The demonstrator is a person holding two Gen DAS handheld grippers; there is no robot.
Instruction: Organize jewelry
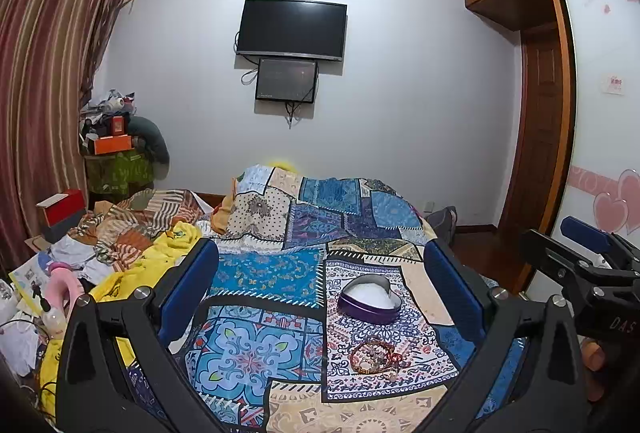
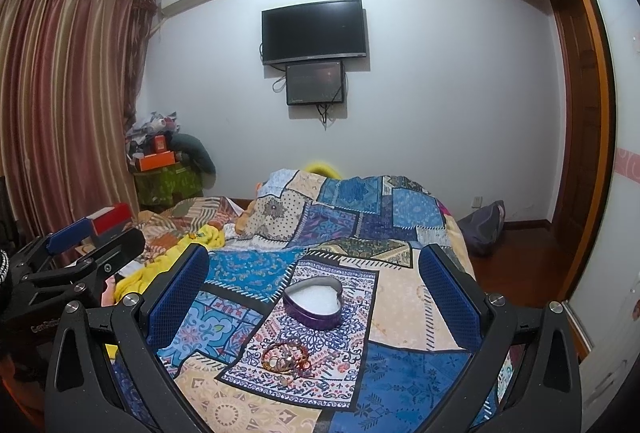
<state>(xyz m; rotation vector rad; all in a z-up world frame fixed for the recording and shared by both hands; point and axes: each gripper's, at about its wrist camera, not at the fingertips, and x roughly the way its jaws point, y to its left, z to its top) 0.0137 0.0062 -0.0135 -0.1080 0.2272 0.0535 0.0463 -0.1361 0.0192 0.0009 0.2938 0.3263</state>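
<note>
A purple heart-shaped box (image 1: pixel 370 299) with a white lining lies open on the patchwork bedspread (image 1: pixel 264 273); it also shows in the right wrist view (image 2: pixel 314 303). A small heap of jewelry (image 1: pixel 374 355), red-brown bead bracelets and small pieces, lies just in front of the box, also seen in the right wrist view (image 2: pixel 286 355). My left gripper (image 1: pixel 324 285) is open and empty, held above the bed short of the heap. My right gripper (image 2: pixel 314 283) is open and empty, also short of the heap. Each gripper shows at the edge of the other's view.
Crumpled clothes and a yellow cloth (image 1: pixel 160 253) pile up on the bed's left side. A red box (image 1: pixel 64 207) and clutter stand by the striped curtain (image 1: pixel 44 73). A TV (image 1: pixel 292 29) hangs on the far wall. A wooden wardrobe and door (image 1: pixel 544 113) stand on the right.
</note>
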